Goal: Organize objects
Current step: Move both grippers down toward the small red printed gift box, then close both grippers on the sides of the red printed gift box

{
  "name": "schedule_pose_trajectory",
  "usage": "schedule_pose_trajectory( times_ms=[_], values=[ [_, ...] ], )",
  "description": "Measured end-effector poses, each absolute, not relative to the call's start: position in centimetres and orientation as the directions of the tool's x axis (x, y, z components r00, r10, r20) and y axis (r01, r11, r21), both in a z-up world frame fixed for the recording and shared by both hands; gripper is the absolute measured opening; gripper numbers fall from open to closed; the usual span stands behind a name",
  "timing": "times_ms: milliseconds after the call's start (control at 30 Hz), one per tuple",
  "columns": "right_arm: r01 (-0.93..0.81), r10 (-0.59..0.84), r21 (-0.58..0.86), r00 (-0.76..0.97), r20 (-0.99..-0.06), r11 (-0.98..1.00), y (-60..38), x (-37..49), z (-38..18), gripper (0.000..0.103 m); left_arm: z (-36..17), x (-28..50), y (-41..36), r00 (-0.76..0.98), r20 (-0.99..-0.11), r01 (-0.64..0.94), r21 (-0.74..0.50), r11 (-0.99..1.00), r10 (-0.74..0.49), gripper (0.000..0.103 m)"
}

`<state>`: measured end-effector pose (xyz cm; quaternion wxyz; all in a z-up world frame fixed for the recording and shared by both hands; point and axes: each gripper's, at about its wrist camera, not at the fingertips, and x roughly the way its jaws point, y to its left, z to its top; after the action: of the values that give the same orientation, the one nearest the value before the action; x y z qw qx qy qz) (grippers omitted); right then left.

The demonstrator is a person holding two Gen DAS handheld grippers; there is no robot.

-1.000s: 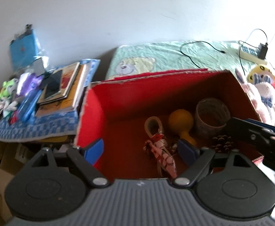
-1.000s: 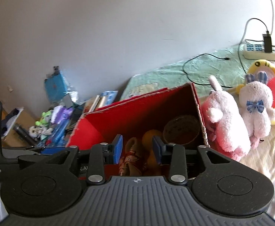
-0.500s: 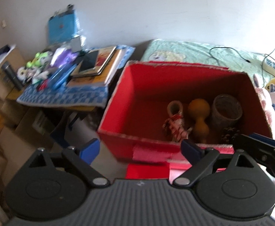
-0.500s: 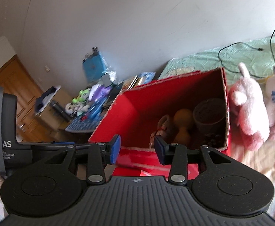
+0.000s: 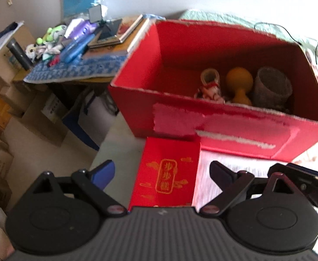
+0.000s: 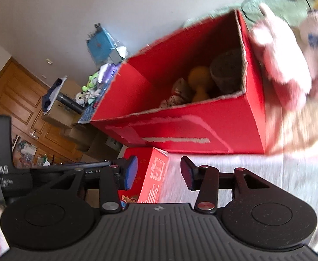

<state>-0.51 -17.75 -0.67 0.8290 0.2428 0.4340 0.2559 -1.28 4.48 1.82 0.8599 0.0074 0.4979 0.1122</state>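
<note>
Both claws pulled back from red box (image 5: 235,128), left claw (image 5: 162,171) apart, right claw (image 6: 159,171) apart.

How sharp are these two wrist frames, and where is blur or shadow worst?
Left wrist view: mildly soft all over, red carton readable, its interior shadowed around the yellow gourd. Right wrist view: strong motion smear on the pink plush toys and bedding at right; small red box streaked; fisheye bends the edges.
</note>
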Motion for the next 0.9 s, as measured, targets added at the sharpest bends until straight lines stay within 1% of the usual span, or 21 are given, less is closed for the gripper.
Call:
schedule_pose_trajectory(
  times_ms=[67, 233, 367, 633, 900],
  values=[
    [-0.196, 0.630, 0.628, 0.490, -0.602, 0.753, -17.4, -0.5, -0.7, 0.053, 1.4, -1.2, 4.7, 0.474, -0.861, -0.166, 0.120, 0.979, 0.186, 0.094],
    [-0.148, 0.615, 0.635, 0.485, -0.622, 0.759, -16.5, 0.0, -0.7, 0.053, 0.5, -0.7, 6.1, 0.461, -0.878, -0.116, 0.084, 0.990, 0.129, 0.094],
    [-0.097, 0.599, 0.640, 0.482, -0.640, 0.762, -15.6, 0.2, -1.4, 0.054, -0.2, -0.3, 7.3, 0.453, -0.887, -0.071, 0.071, 0.995, 0.095, 0.099],
    [-0.026, 0.611, 0.675, 0.450, -0.651, 0.738, -13.8, 1.1, -2.9, 0.056, -1.3, -0.5, 9.7, 0.437, -0.899, 0.009, 0.014, 1.000, 0.008, 0.101],
    [0.006, 0.606, 0.670, 0.419, -0.676, 0.742, -12.3, 1.5, -3.6, 0.059, -3.3, -0.5, 11.0, 0.373, -0.922, 0.037, -0.095, 0.995, -0.102, 0.101]
  ],
)
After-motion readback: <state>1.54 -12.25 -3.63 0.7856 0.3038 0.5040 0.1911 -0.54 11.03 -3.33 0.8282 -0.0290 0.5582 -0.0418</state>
